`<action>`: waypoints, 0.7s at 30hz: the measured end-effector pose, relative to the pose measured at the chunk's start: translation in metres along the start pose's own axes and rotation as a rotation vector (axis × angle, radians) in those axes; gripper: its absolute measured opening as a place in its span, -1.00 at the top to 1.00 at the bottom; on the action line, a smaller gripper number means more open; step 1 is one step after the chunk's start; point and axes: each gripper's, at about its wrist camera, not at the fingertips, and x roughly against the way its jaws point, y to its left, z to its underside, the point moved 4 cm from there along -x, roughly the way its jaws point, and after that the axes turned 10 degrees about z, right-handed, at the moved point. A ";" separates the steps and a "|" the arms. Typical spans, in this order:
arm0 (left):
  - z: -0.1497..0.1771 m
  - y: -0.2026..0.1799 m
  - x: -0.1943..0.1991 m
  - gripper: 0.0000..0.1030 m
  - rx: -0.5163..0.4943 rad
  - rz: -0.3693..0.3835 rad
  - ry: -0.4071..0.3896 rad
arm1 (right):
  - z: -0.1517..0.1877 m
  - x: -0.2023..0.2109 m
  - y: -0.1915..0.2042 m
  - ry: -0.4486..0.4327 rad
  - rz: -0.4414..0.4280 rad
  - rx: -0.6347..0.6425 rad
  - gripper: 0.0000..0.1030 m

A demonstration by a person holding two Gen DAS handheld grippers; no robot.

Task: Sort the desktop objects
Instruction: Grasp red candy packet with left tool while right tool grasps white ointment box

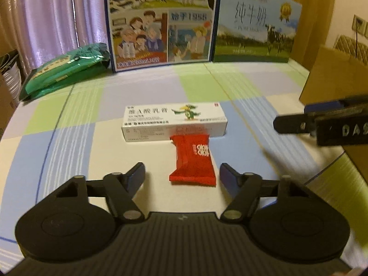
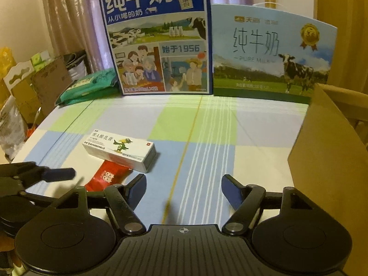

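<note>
A red snack packet (image 1: 193, 159) lies on the checked tablecloth (image 1: 230, 87), its near end between the tips of my left gripper (image 1: 182, 176), which stands open just above the cloth. Touching the packet's far end is a white ointment box (image 1: 173, 120) with a green bird on it. My right gripper (image 2: 184, 188) is open over bare cloth, to the right of the white ointment box (image 2: 119, 149) and the red snack packet (image 2: 107, 178), holding nothing. In the left wrist view the right gripper's fingers (image 1: 296, 124) enter from the right edge. In the right wrist view the left gripper's finger (image 2: 57, 174) shows at left.
Two milk cartons (image 2: 161, 39) (image 2: 271, 53) stand upright along the back edge. A green bag (image 1: 66, 69) lies at the back left. An open cardboard box (image 2: 331, 151) stands at the right side of the table. Boxes and bags (image 2: 27, 87) sit beyond the left edge.
</note>
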 end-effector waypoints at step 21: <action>0.008 0.020 0.000 0.49 -0.072 0.004 0.018 | -0.003 -0.025 0.035 -0.091 -0.081 0.199 -0.36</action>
